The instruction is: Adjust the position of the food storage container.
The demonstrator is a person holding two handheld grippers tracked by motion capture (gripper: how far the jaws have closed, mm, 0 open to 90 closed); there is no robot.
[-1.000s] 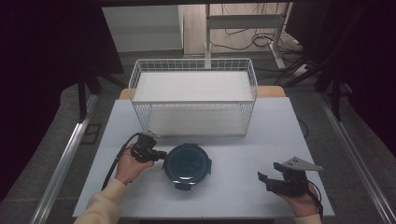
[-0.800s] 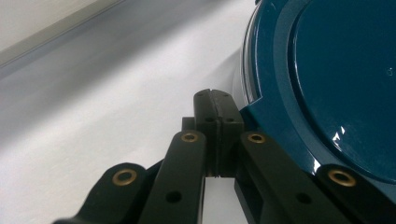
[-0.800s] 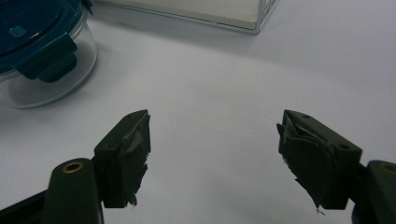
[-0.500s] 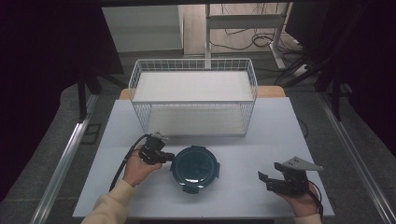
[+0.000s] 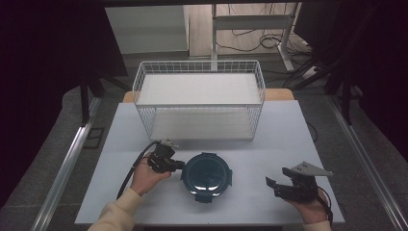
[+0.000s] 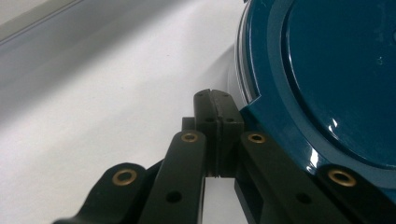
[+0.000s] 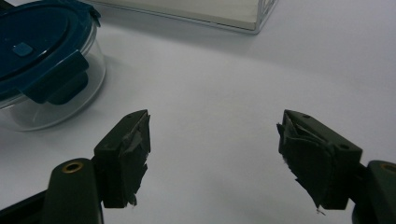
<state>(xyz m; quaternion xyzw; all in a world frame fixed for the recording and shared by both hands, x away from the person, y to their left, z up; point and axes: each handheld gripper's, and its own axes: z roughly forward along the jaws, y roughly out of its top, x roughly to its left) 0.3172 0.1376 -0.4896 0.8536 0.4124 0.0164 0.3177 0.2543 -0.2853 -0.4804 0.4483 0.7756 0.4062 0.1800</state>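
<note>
Left claw (image 5: 179,165) pressed together, empty, tips against container (image 5: 207,174) rim at its 9 o'clock. Container mid-table (image 5: 288,130). Right claw (image 5: 275,185) spread, empty, at container's 3 o'clock, apart.

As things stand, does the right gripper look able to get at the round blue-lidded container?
Probably yes. The right gripper stands open with bare table between it and the container. The left gripper, shut, sits at the container's far side, out of the way.
</note>
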